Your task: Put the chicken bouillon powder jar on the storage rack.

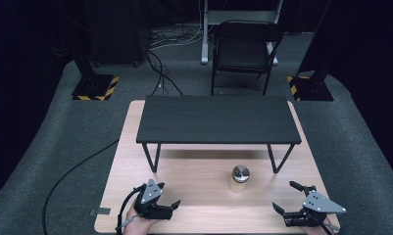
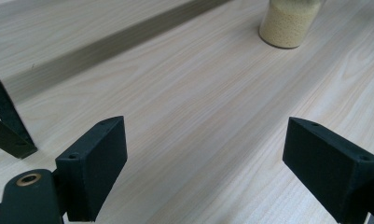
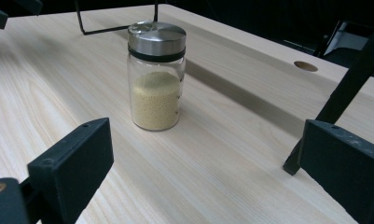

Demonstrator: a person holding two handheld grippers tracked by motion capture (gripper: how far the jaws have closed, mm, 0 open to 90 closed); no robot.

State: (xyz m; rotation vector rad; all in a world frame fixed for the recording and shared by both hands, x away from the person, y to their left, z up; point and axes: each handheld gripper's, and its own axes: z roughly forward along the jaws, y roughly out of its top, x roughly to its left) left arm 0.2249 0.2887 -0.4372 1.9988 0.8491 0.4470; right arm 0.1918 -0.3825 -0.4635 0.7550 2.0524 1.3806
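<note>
Both grippers open, jar untouched on the surface

Jar (image 1: 239,179) with metal lid, yellowish grains inside, stands upright mid-surface (image 1: 194,196) in front of the black shelf (image 1: 218,119); left gripper (image 1: 167,208) near the front edge, jaws wide apart and empty; right gripper (image 1: 289,198) at the front right, jaws wide, empty, facing the jar, well apart from it

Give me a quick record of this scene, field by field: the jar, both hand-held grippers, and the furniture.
jar: glass jar with metal lid, part full of yellowish grains, upright on the wooden table
left hand-held gripper: open, holding nothing, apart from the jar
right hand-held gripper: open, holding nothing, apart from the jar
shelf: black shelf on thin legs, behind the jar
</note>
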